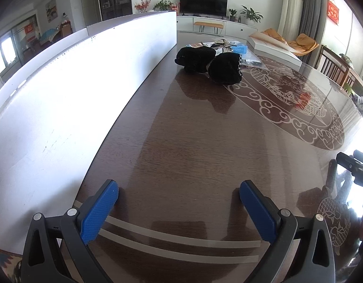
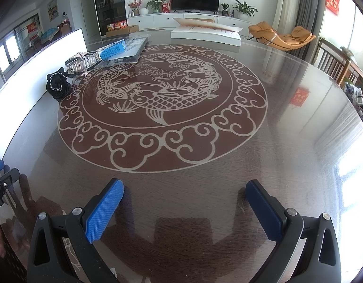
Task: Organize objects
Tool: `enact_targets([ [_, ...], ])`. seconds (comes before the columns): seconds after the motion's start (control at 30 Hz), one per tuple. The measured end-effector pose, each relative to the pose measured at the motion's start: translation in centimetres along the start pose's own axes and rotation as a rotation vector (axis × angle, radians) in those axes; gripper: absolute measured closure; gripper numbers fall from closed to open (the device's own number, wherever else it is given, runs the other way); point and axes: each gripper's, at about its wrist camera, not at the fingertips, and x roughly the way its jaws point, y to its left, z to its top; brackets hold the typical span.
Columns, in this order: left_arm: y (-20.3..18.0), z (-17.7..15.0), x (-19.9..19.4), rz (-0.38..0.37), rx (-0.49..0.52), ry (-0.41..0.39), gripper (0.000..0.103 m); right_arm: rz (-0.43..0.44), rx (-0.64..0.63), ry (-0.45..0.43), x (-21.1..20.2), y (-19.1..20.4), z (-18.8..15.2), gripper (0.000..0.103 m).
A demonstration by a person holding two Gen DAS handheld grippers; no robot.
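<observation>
A black velvet bow hair clip [image 1: 209, 63] lies on the glass-topped table, far ahead of my left gripper [image 1: 179, 197], which stands open with nothing between its blue pads. The same black hair clip [image 2: 57, 85] shows at the left of the right wrist view. Behind it lie a silver claw clip [image 2: 81, 62], a blue box [image 2: 114, 48] and a clear plastic sleeve [image 2: 132, 49]. My right gripper [image 2: 185, 197] is open and empty, low over the near table edge. The silver clip and blue box [image 1: 238, 49] peek out behind the bow in the left view.
A long white board [image 1: 70, 89] stands upright along the table's left side. A white flat box [image 2: 206, 34] lies at the far edge. The table [image 2: 287, 141] bears a round fish pattern under glass. Wooden chairs [image 1: 334, 68] stand at the right. The right gripper's body [image 1: 355, 167] shows at the left view's edge.
</observation>
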Motion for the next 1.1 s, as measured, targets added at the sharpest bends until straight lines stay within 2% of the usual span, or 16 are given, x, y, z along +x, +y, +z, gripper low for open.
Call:
enact_targets([
  [0.17, 0.0, -0.1, 0.0, 0.0, 0.002, -0.007, 0.0, -0.007, -0.017, 0.001, -0.1, 0.6, 0.3, 0.0],
  [0.23, 0.1, -0.1, 0.0, 0.0, 0.002, -0.008, 0.0, 0.04, -0.043, -0.029, -0.4, 1.8, 1.1, 0.0],
  [0.33, 0.0, -0.1, 0.0, 0.001, 0.001, -0.008, 0.0, 0.117, -0.145, -0.077, -0.7, 5.7, 3.9, 0.0],
  [0.47, 0.0, -0.2, 0.0, 0.003, -0.002, -0.012, 0.0, 0.264, -0.287, -0.134, 0.2, 12.1, 8.9, 0.0],
  [0.57, 0.1, -0.2, 0.0, 0.003, 0.0, -0.017, 0.0, 0.32, -0.391, -0.115, 2.4, 16.9, 12.2, 0.004],
  [0.63, 0.1, -0.2, 0.0, 0.003, 0.001, -0.019, 0.0, 0.327, -0.437, -0.066, 4.3, 19.4, 13.9, 0.021],
  [0.73, 0.1, -0.2, 0.0, 0.002, 0.001, -0.021, 0.0, 0.324, -0.458, -0.002, 6.8, 22.0, 15.0, 0.042],
  [0.77, 0.1, -0.2, 0.0, 0.002, 0.001, -0.021, 0.0, 0.333, -0.46, 0.016, 7.3, 22.5, 15.0, 0.045],
  [0.8, 0.1, -0.2, 0.0, 0.002, 0.001, -0.021, 0.0, 0.343, -0.461, 0.03, 7.5, 22.9, 14.8, 0.062],
  [0.83, 0.1, -0.2, 0.0, 0.001, 0.002, -0.02, 0.0, 0.351, -0.455, 0.036, 7.3, 23.1, 14.4, 0.07],
  [0.9, 0.1, -0.2, 0.0, 0.0, 0.002, -0.018, 0.0, 0.427, -0.412, 0.06, 6.3, 23.0, 13.3, 0.07],
  [0.97, 0.0, -0.1, 0.0, 0.002, -0.001, -0.017, 0.0, 0.534, -0.375, 0.132, 5.0, 23.2, 11.8, 0.07],
  [1.0, 0.0, -0.1, 0.0, 0.003, -0.002, -0.017, 0.0, 0.584, -0.365, 0.167, 4.2, 22.9, 11.0, 0.066],
  [1.07, 0.0, 0.0, 0.0, 0.004, -0.004, -0.017, 0.0, 0.66, -0.357, 0.186, 2.8, 22.7, 9.9, 0.046],
  [1.1, 0.0, 0.0, 0.0, 0.005, -0.003, -0.017, 0.0, 0.663, -0.353, 0.155, 1.9, 22.3, 9.6, 0.031],
])
